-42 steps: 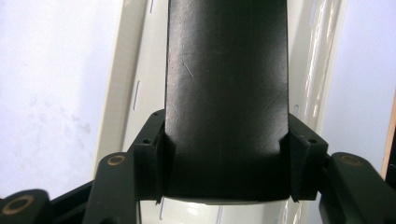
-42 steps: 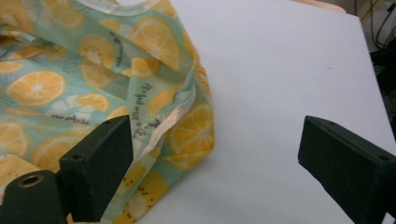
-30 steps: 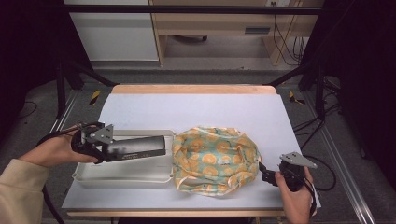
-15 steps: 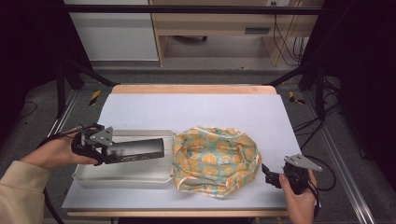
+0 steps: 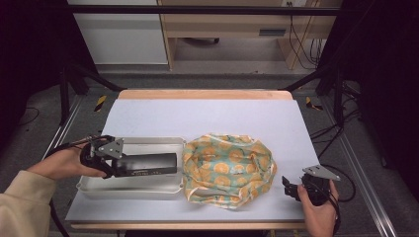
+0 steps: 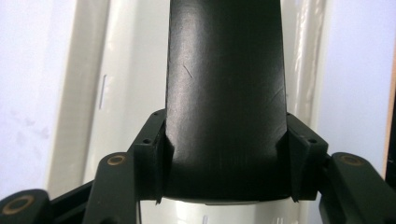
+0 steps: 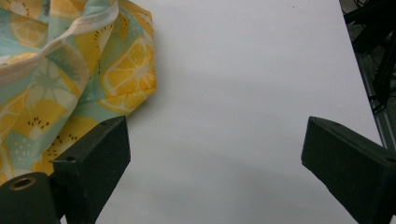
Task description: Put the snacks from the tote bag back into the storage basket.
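Left gripper [image 5: 116, 160] clamped on something dark; right gripper [image 7: 215, 154] spread wide.

Premises: a laboratory recording station. A white-topped table [image 5: 207, 118] stands inside a black metal frame [image 5: 197, 9], loose cables [image 5: 301, 44] run across the grey floor [image 5: 39, 128], and plain wooden furniture [image 5: 222, 29] stands behind.

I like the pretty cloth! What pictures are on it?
The cloth has orange fruit slices on pale green, best seen in the right gripper view.
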Motion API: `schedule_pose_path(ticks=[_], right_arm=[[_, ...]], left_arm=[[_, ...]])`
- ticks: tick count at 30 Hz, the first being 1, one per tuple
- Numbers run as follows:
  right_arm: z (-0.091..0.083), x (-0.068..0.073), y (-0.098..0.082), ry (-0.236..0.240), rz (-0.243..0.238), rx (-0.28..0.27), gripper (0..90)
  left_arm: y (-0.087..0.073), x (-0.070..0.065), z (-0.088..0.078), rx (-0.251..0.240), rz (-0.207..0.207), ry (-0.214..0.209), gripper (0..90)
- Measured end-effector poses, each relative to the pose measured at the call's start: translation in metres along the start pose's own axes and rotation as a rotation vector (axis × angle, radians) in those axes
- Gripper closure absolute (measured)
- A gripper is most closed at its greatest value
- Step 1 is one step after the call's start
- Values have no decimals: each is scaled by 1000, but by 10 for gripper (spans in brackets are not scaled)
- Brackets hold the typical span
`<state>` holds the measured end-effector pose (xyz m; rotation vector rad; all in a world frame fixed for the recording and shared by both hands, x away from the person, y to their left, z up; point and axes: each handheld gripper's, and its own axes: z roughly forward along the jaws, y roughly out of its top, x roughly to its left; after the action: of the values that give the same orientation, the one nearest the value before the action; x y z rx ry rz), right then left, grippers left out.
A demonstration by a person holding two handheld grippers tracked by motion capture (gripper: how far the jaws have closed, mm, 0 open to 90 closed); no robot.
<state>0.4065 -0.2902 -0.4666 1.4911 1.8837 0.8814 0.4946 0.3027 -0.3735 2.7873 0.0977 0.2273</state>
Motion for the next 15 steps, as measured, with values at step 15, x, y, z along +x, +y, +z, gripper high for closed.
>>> schedule_pose_path(ticks=[15], right_arm=[[4, 2, -1, -3, -17, 26, 92]], left_arm=[[-5, -4, 18, -39, 24, -52, 431]])
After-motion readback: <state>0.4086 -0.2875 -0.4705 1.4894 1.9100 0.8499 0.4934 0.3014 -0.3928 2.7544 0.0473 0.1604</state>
